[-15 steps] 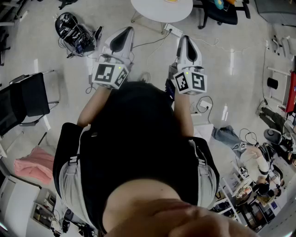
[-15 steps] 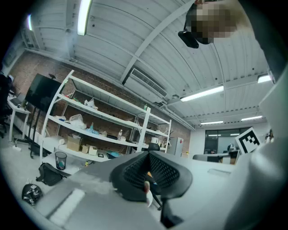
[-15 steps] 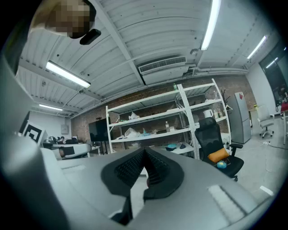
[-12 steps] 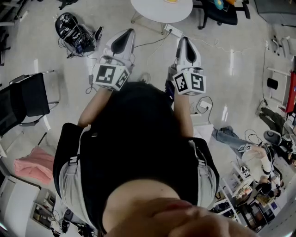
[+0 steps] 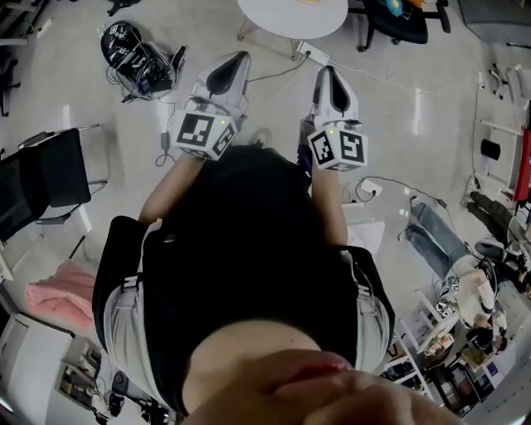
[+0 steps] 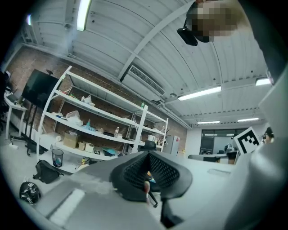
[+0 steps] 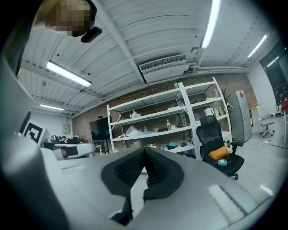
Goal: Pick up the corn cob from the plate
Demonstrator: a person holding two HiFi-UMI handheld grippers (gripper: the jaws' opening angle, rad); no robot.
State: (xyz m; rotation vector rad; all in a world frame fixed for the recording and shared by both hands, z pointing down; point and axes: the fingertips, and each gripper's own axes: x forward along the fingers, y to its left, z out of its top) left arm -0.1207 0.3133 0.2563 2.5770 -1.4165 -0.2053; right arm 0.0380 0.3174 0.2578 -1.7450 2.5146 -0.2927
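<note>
Though level above the floor (image 5: 431, 124), left claw (image 5: 236, 58) and right claw (image 5: 325, 71) tight together, empty.

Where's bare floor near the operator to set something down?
Bare floor: between the black chair and the left hand-held gripper; also right of the right hand-held gripper, up to the person sitting on the floor. Crowded: cable tangle upper left, power strip by the round table, cluttered shelves lower right.

Two tools, left tool (image 5: 235, 60), right tool (image 5: 326, 73), one round table (image 5: 290, 17), one pink cloth (image 5: 58, 295)
</note>
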